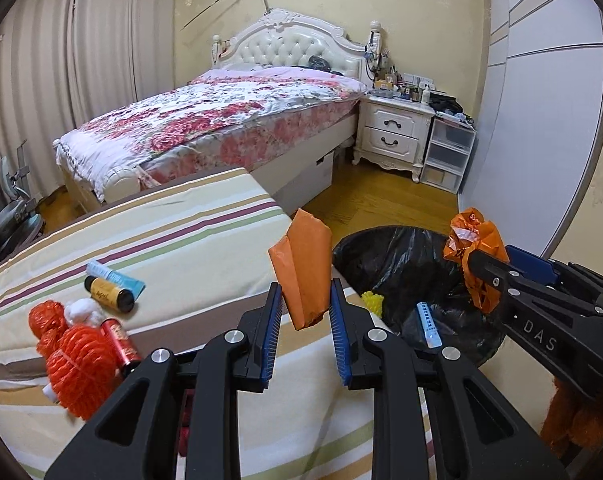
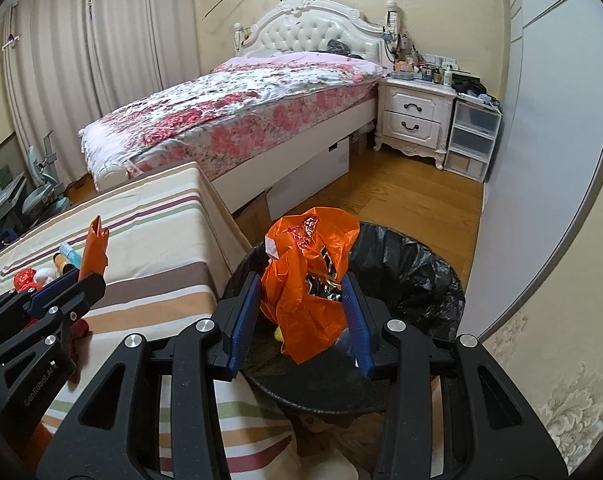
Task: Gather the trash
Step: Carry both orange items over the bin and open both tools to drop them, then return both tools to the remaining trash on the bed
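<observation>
Both grippers carry trash and the bin (image 2: 405, 276) is right there, so the step in hand looks like the drop. To do it well, let go only once each piece hangs fully inside the black liner's rim — light plastic drifts, so lower it a little first.

The right gripper (image 2: 301, 320) is about half closed on a crumpled orange bag (image 2: 305, 280), which fills the gap between its blue pads (image 2: 243, 320). The bag hangs directly over the bin's mouth, above a yellow scrap (image 1: 371, 302) and a blue-white tube (image 1: 427, 326) already inside. A simple opening should do.

The left gripper (image 1: 303, 320) is narrowly closed on a folded orange wrapper (image 1: 305, 272), held upright. It sits above the desk's (image 1: 181, 232) edge, just left of the bin, not yet over it — it needs a short move rightward first.

More trash lies on the desk to the left: red netting (image 1: 77, 360), a white wad (image 1: 83, 310), a red can (image 1: 121, 342), a dark bottle (image 1: 109, 294).
</observation>
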### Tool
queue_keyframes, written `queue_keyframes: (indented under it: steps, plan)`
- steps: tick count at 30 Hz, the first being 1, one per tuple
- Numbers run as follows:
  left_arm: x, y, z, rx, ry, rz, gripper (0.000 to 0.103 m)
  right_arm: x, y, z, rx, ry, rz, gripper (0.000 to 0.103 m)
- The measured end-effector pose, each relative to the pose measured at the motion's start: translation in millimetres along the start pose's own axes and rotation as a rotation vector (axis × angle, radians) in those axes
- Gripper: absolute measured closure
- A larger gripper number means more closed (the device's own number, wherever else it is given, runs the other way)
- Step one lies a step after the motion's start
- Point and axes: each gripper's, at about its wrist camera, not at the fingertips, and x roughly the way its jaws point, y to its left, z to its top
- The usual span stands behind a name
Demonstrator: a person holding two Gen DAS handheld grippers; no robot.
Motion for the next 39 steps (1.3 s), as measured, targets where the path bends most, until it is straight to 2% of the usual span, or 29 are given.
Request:
queue_keyframes:
  steps: [13,24,25,26,27,28,32,36,39]
  plan:
    - [64,-36,20,0.074,0.065,-0.003,0.078,38,-34,13,0.063,0.026,-0.054,0.063]
    - [86,-53,21,0.103,0.109,0.017,0.077,55,-47,10,0.098,0.047,-0.075,0.061]
    - [87,-54,22,0.106,0.113,0.019,0.073,56,-47,10,0.101,0.048,-0.077,0.06]
    - [87,-55,22,0.108,0.115,0.022,0.069,56,-48,10,0.104,0.045,-0.081,0.053]
    - [87,-55,21,0.107,0.115,0.025,0.06,55,-50,10,0.108,0.039,-0.086,0.046]
    - [87,-55,21,0.105,0.112,0.027,0.053,55,-50,9,0.108,0.036,-0.09,0.046]
    - [86,-56,21,0.108,0.107,0.036,0.045,53,-53,9,0.111,0.033,-0.104,0.046]
    - [86,-55,22,0.104,0.101,0.046,0.033,51,-54,9,0.115,0.027,-0.115,0.043]
    - [83,-53,23,0.1,0.097,0.048,0.031,48,-55,9,0.116,0.02,-0.125,0.041]
